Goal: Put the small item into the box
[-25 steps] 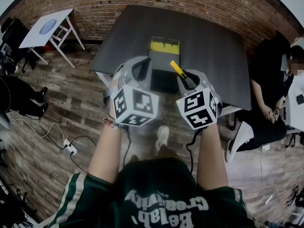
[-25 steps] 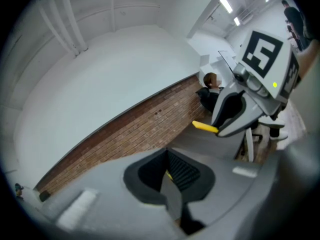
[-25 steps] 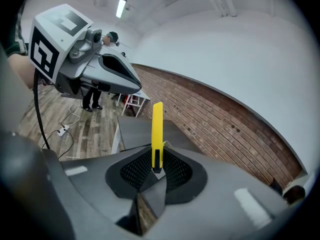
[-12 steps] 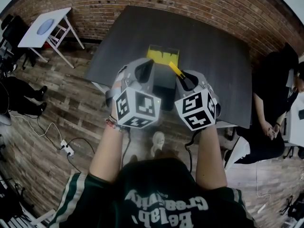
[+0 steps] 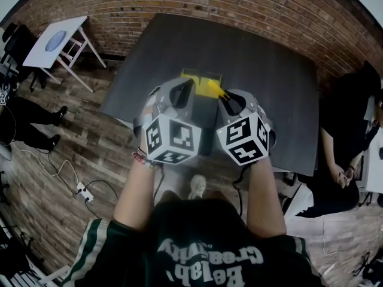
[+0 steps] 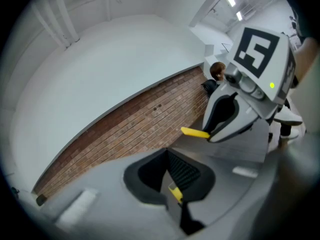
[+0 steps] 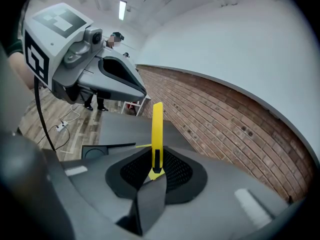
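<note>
Small yellow item (image 5: 214, 88): flat narrow strip, clamped at its lower end by the right gripper (image 5: 224, 98). In the right gripper view the strip (image 7: 157, 129) stands straight up out of the jaws, which are pinched narrow on it. In the left gripper view it (image 6: 195, 132) sticks out sideways from the right gripper (image 6: 214, 135), centre right of frame.

The item is held above the near part of the box (image 5: 206, 106), not inside it.

Box: black, open-topped, on the dark table (image 5: 263, 70), mostly covered by both grippers in the head view. Yellow contents (image 5: 194, 76) show at its far end, just above the grippers. The rest of the interior is hidden.

Left gripper (image 5: 188, 84): beside the right one, over the left part of the box. In its own view the jaws (image 6: 175, 184) are together. A tiny yellow bit sits at their seam; cannot tell what it is.

Surroundings: brick wall along the top of frame, wood plank floor, white side table (image 5: 57, 34) upper left, seated person (image 5: 347, 118) at right edge.
</note>
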Available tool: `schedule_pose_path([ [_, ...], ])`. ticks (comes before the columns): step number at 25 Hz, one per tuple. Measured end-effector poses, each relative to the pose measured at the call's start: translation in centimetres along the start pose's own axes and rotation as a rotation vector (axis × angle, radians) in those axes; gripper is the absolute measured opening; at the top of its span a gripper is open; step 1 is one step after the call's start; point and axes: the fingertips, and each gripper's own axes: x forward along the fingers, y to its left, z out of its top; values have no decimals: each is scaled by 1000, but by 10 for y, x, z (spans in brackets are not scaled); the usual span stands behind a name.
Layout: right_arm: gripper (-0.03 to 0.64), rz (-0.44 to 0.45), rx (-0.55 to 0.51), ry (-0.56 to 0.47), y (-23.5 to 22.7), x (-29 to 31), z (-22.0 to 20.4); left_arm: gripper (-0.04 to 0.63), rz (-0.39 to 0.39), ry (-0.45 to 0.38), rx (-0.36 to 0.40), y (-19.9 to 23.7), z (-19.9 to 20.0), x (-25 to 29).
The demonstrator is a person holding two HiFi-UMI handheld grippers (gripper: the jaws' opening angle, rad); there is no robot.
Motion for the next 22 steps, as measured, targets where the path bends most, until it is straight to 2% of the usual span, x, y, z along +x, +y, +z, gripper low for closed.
schedule_pose_path([
  [13, 72, 20, -20, -9, -38, 32, -4, 3, 8, 10, -10, 12, 1, 47],
  [22, 72, 40, -35, -18, -40, 52, 2, 3, 26, 16, -13, 27, -9, 57],
])
